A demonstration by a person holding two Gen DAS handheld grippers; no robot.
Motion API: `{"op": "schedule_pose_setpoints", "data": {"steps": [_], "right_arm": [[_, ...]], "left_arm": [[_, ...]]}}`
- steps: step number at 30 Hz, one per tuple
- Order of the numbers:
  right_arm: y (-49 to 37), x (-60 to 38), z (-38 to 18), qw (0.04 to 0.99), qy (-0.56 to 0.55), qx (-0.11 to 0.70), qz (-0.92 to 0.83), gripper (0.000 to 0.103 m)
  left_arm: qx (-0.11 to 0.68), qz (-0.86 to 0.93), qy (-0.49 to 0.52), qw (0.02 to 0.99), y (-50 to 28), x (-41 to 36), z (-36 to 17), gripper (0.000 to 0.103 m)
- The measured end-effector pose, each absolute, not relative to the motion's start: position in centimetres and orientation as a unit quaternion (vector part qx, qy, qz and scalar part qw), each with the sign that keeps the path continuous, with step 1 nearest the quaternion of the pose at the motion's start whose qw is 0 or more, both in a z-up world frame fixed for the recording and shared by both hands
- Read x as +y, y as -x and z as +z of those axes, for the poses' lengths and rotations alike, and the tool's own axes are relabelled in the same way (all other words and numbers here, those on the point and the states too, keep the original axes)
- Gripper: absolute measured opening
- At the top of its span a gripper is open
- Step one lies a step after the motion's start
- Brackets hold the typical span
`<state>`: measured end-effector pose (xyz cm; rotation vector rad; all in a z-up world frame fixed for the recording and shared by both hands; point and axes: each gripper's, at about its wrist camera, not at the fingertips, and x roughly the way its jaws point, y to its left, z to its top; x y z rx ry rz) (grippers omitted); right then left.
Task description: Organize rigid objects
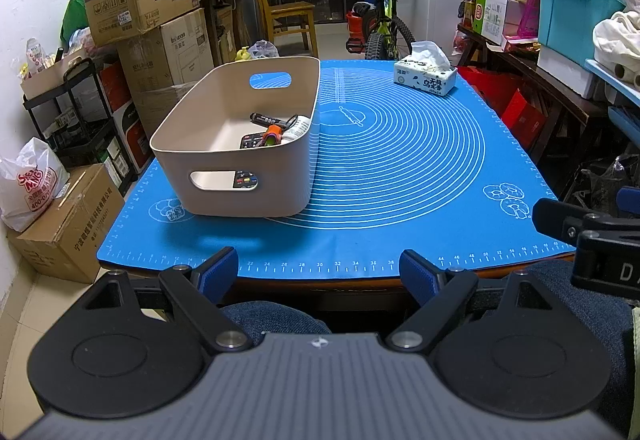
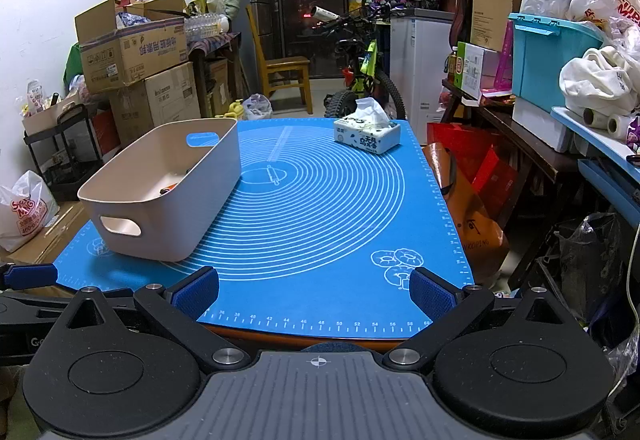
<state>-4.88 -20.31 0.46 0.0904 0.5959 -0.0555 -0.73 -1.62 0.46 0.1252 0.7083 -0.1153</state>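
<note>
The bin (image 1: pixel 236 143) sits on the left part of the blue mat (image 1: pixel 400 167), and the hard things are already inside it. I see a marker (image 1: pixel 266 118), a remote (image 1: pixel 250 141), an orange bit (image 1: pixel 273 135) and a white tube (image 1: pixel 298 127), all bunched in the right near corner. The rest of the mat looks bare but for a tissue box (image 1: pixel 425 73) at the far right corner, well apart from the bin.

I think these things are light and stiff. They look smooth, so they may slip. I would pinch the marker across its middle, and the remote by its long sides. The bin looks like hard plastic, and its cut-out handles are good spots to hold.

My left gripper (image 1: pixel 318 274) hangs at the near edge of the table, tipped down a bit, jaws wide apart with nothing between them. My right gripper (image 2: pixel 314 294) is just beside it, also tipped down, spread wide and holding nothing.
</note>
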Motion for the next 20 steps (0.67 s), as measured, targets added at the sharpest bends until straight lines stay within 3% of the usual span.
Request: {"op": "schedule_pose_setpoints", "data": {"steps": [20], "right_arm": [[4.92,-20.41,0.46,0.955,-0.044,0.293,-0.028,0.101]], "left_arm": [[0.346,-0.059,-0.064,0.934,0.74,-1.73,0.17,0.087]]}}
